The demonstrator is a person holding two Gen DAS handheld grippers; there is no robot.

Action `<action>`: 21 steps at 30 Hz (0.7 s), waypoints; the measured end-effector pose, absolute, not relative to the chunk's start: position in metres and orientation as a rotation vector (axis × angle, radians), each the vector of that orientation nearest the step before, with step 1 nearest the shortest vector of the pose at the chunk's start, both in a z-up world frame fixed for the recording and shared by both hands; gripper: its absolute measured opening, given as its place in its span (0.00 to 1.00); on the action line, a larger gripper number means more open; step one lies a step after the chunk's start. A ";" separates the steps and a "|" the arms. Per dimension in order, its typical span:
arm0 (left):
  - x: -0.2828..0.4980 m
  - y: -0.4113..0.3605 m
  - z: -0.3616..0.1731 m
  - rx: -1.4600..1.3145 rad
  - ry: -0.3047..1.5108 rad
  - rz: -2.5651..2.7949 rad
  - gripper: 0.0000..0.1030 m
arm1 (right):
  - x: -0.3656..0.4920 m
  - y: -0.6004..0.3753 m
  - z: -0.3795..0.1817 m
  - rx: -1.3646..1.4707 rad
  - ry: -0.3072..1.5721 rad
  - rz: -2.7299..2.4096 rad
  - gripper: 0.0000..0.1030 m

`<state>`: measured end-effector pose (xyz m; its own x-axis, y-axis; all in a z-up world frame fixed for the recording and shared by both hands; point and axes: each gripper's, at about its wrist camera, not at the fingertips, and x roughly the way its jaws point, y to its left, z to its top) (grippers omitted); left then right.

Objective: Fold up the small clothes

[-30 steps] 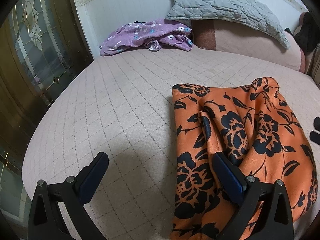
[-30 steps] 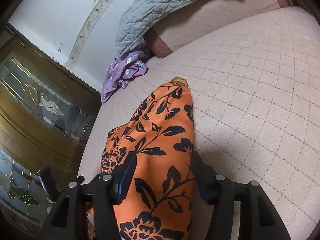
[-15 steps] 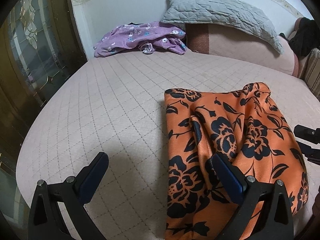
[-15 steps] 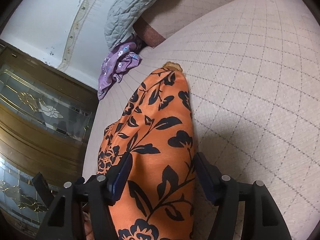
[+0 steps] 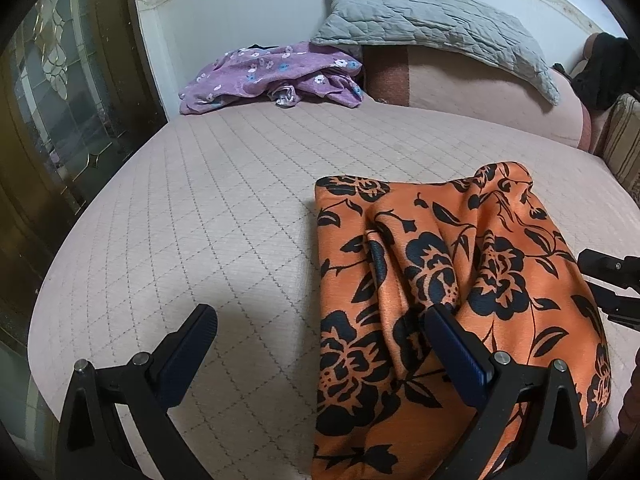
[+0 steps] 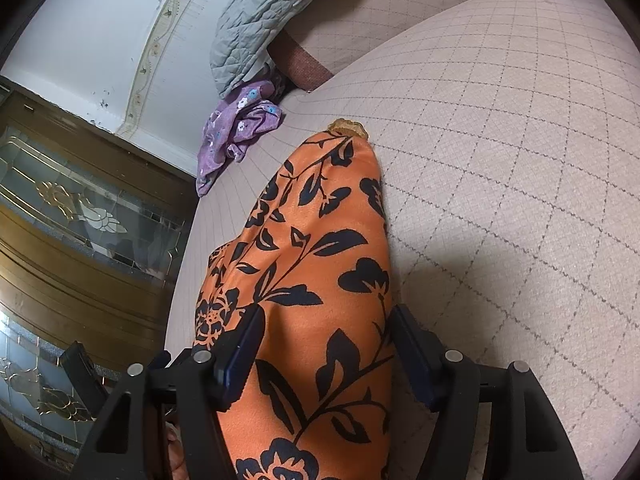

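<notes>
An orange garment with black flowers (image 5: 440, 248) lies folded and rumpled on the quilted pink bed (image 5: 220, 200), near its front edge. My left gripper (image 5: 320, 312) stands wide open: its right finger hovers over the garment's left part and its left finger over bare bed. In the right wrist view the same garment (image 6: 320, 220) runs lengthwise between the fingers of my right gripper (image 6: 328, 312). Those jaws are spreading apart, with the fabric bulging up between the pads. The right gripper's tips (image 5: 612, 280) show at the garment's right edge.
A crumpled purple flowered garment (image 5: 272, 72) lies at the far left corner of the bed, beside a grey quilted pillow (image 5: 432, 24) on a pink bolster. A brown door with patterned glass (image 5: 48, 100) stands to the left. Dark things sit at the far right.
The right gripper's jaws have widened around the orange fabric. In the left wrist view the right gripper's tips have come further into sight at the right edge. The garment has barely shifted.
</notes>
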<state>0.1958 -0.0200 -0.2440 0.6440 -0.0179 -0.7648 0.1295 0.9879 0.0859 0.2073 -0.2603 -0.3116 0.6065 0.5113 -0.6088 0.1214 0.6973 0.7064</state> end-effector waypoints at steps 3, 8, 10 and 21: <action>0.196 -0.021 -0.244 0.136 0.870 -0.084 1.00 | 0.207 -0.260 -0.312 0.791 0.910 0.253 0.67; 0.195 -0.021 -0.244 0.132 0.873 -0.086 1.00 | 0.206 -0.260 -0.312 0.789 0.910 0.255 0.67; 0.196 -0.022 -0.244 0.133 0.874 -0.089 1.00 | 0.206 -0.260 -0.312 0.789 0.910 0.254 0.67; 0.199 -0.027 -0.247 0.101 0.904 -0.108 1.00 | 0.206 -0.261 -0.315 0.785 0.921 0.261 0.67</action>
<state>0.1989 -0.0272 -0.2471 0.6141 -0.0507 -0.7876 0.1358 0.9898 0.0422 0.2062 -0.2611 -0.3146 0.5973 0.5169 -0.6133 0.1189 0.6992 0.7050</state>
